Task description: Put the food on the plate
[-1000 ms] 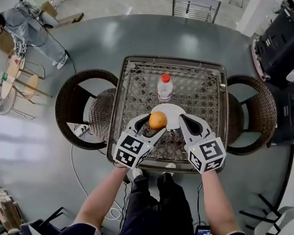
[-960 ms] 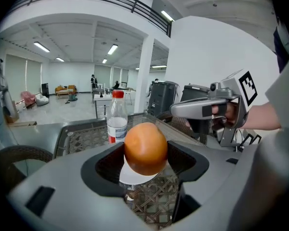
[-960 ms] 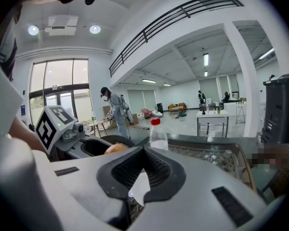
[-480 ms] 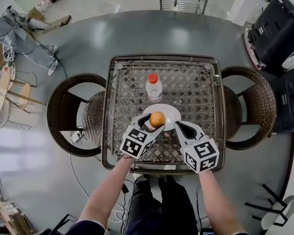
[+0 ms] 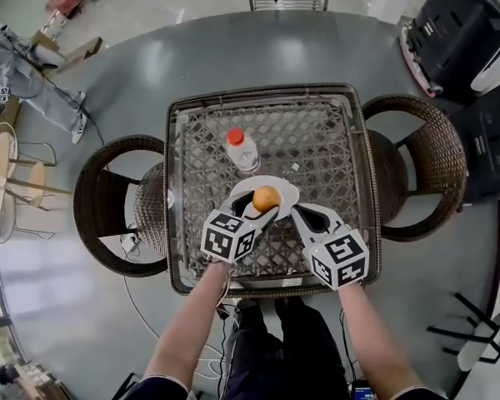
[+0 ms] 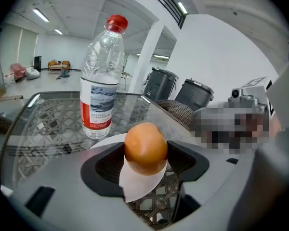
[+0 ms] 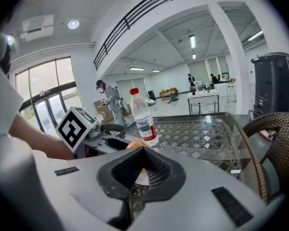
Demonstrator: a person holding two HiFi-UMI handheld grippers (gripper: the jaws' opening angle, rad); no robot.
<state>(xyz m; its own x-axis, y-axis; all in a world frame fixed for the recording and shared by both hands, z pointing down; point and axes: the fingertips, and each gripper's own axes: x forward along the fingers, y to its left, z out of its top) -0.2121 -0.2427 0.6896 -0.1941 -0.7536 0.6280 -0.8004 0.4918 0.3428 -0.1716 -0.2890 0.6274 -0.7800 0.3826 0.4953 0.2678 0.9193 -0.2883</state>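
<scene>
While the left gripper [image 5: 265, 208] grips the orange [image 6: 145, 147], a bottle [image 5: 242, 150] flanks the plate [image 5: 288, 192].

Worktop [image 5: 325, 140]: I see glossy glass — woven wicker beneath
Bottle [image 6: 100, 90]: clear, smooth plastic
Food [image 6: 145, 147]: smooth, faintly shiny skin

Head view steeply down over the table [image 5: 333, 140]; both gripper views low, close, toward the shared bottle [image 5: 241, 150] and plate [image 5: 285, 192].
</scene>
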